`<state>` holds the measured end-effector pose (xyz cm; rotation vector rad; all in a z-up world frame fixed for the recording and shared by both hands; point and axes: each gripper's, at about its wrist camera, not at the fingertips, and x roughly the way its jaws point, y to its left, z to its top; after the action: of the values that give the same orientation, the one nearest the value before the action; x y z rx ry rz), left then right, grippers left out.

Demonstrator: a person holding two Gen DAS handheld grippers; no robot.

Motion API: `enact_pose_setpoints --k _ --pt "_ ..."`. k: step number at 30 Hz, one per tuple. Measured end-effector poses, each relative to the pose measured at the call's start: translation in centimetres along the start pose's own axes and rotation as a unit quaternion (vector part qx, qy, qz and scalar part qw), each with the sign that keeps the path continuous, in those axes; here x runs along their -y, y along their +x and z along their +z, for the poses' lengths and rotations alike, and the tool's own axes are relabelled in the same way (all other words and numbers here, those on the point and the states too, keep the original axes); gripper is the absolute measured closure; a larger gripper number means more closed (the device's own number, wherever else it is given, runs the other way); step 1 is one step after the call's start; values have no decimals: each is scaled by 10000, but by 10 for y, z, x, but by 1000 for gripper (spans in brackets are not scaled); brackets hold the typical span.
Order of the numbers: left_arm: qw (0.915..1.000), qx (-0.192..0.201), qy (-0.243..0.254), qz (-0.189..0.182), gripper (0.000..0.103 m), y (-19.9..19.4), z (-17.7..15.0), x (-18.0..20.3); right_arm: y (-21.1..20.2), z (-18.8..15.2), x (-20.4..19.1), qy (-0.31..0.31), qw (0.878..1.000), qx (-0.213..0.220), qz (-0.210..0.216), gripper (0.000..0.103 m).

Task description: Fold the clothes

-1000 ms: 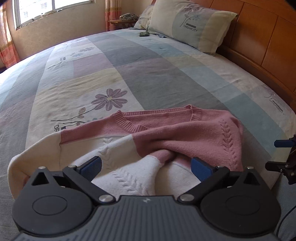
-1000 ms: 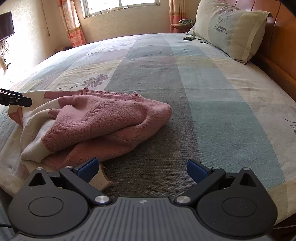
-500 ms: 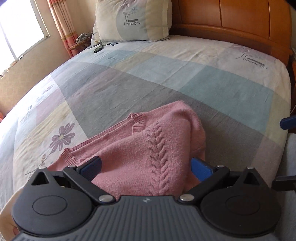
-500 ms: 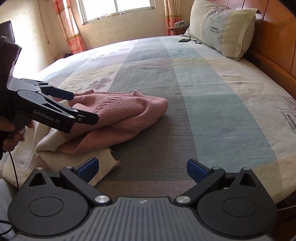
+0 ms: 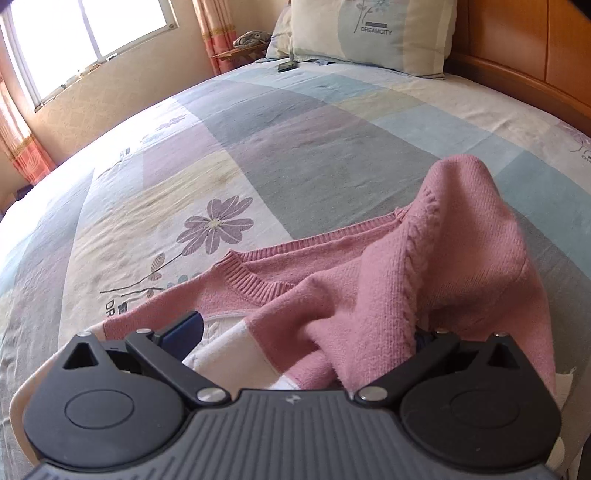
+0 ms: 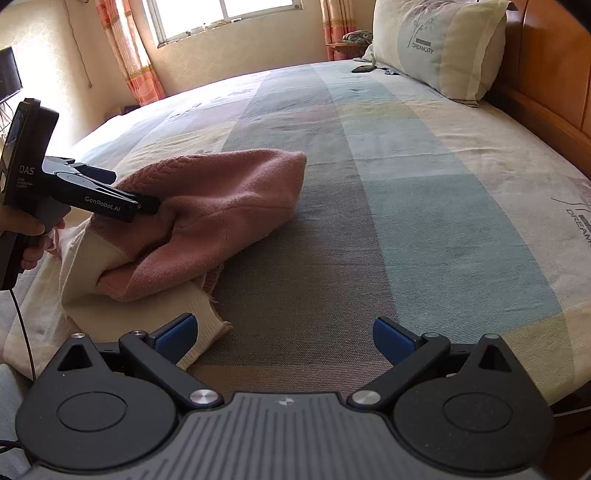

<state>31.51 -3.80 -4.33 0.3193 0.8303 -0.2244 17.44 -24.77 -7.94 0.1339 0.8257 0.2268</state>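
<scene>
Right wrist view: "GenRobot.AI" left claw [image 6: 147,205] spread around sweater [image 6: 221,206]; right claw [image 6: 284,334] gapes empty; "DREAMCITY" pillow [image 6: 439,48].

Both wrist views skim low across the bed [image 5: 295,140]; shared sweater [image 6: 221,206].

Daylight pours through a window [image 6: 225,14] with orange curtains [image 6: 129,51]; a wooden headboard [image 6: 546,74] and pillow [image 6: 439,48] edge the patchwork bed [image 6: 406,155].

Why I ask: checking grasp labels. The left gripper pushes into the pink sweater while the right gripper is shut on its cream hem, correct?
No: the right gripper is open and holds nothing, as the right wrist view shows; the cream hem lies beside one finger. The left gripper pushes into the sweater.
</scene>
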Motion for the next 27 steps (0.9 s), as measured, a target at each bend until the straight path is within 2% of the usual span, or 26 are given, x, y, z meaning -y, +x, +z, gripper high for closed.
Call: enact_pose_setpoints --k 4,11,17,21,27 --pt "9991 -34 -363 -239 0 -1 -8 -11 5 2 -8 -72 9999 -75 84 0" --pt "9984 19 -466 -329 1 -5 -10 -11 23 35 -38 -318 9993 106 188 0" --pt "9971 64 -595 -461 1 -4 -13 -15 82 62 -76 -365 9980 -418 297 0" --pt "9960 95 -686 -573 1 -3 -15 -19 104 55 -80 -679 9948 -727 -204 0" --pt "9921 220 -726 -1002 1 -15 -16 -5 88 64 -32 -413 9927 -517 -1006 0"
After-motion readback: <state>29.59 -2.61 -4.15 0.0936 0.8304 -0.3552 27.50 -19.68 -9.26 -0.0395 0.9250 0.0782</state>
